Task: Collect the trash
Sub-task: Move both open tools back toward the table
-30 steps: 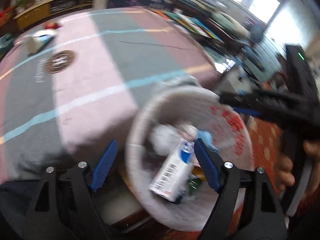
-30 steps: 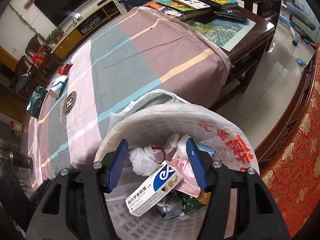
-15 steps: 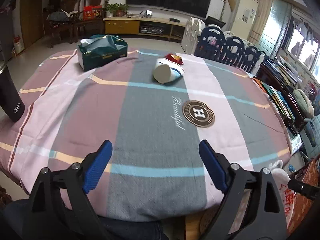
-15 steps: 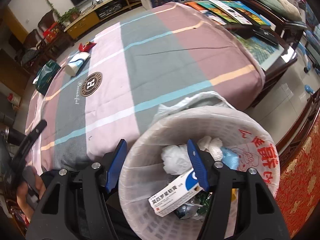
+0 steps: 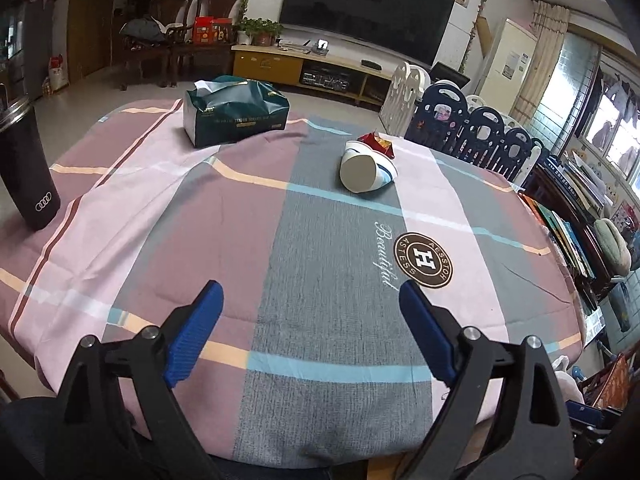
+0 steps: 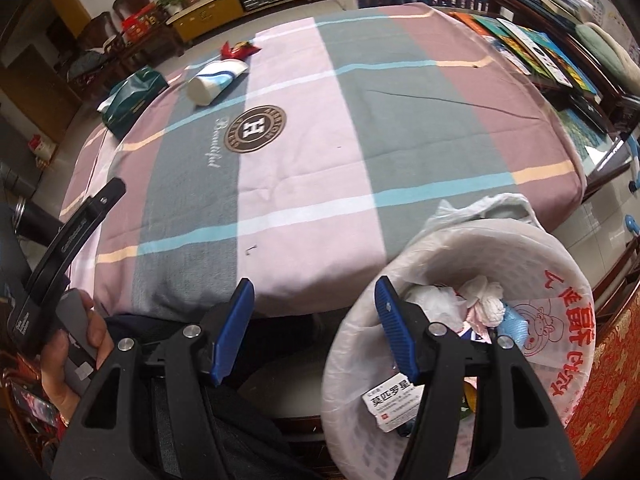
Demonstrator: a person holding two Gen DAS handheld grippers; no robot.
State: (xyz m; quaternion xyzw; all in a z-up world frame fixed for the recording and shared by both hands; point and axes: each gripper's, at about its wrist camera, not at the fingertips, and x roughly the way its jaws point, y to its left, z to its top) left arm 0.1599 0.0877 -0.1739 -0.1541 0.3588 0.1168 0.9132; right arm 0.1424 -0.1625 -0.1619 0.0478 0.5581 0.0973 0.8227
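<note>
A crushed white paper cup lies on its side on the far part of the table, with a red wrapper just behind it. Both also show in the right wrist view, the cup and the wrapper. My left gripper is open and empty above the near table edge. My right gripper is open and empty at the table's near edge, beside a white bin lined with a plastic bag. The bin holds a medicine box and crumpled tissues.
A green tissue pack sits at the far left of the striped tablecloth. A black tumbler stands at the left edge. Books lie on a side table to the right. Chairs and a TV stand are behind.
My left gripper swung away from the bin to face across the table. My right gripper shifted left, so the bin now sits at its right.
</note>
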